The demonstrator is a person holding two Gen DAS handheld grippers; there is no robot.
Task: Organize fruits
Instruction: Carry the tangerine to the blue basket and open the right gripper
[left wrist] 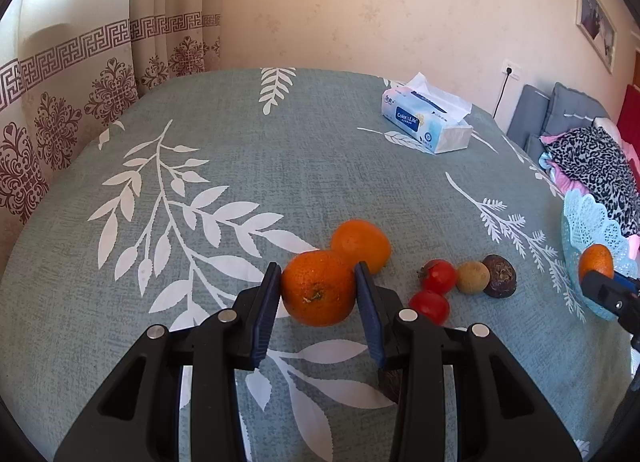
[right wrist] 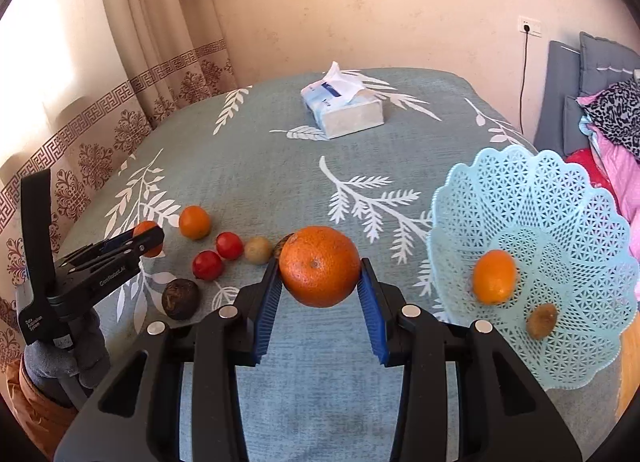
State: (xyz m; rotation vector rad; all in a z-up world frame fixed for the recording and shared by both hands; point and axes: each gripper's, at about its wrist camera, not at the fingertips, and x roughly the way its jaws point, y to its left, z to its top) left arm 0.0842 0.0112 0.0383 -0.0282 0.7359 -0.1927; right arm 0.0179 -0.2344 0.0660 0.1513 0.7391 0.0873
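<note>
Presently left gripper [left wrist: 316, 282] clamped on an orange [left wrist: 318, 288] on the tablecloth [left wrist: 224, 141], right gripper [right wrist: 319, 276] gripping another orange [right wrist: 319, 266] aloft, lattice basket [right wrist: 560, 201] just right of it, tomatoes [right wrist: 218, 256] to its left

Four oranges [right wrist: 319, 266], two red tomatoes [right wrist: 229, 245], two dark brown fruits [right wrist: 180, 298], one tan fruit [right wrist: 258, 250] (another in the basket [right wrist: 532, 189], right of frame).

open cloth [right wrist: 320, 402] before basket [right wrist: 452, 197] | fruit row [right wrist: 230, 246] crowds left
</note>
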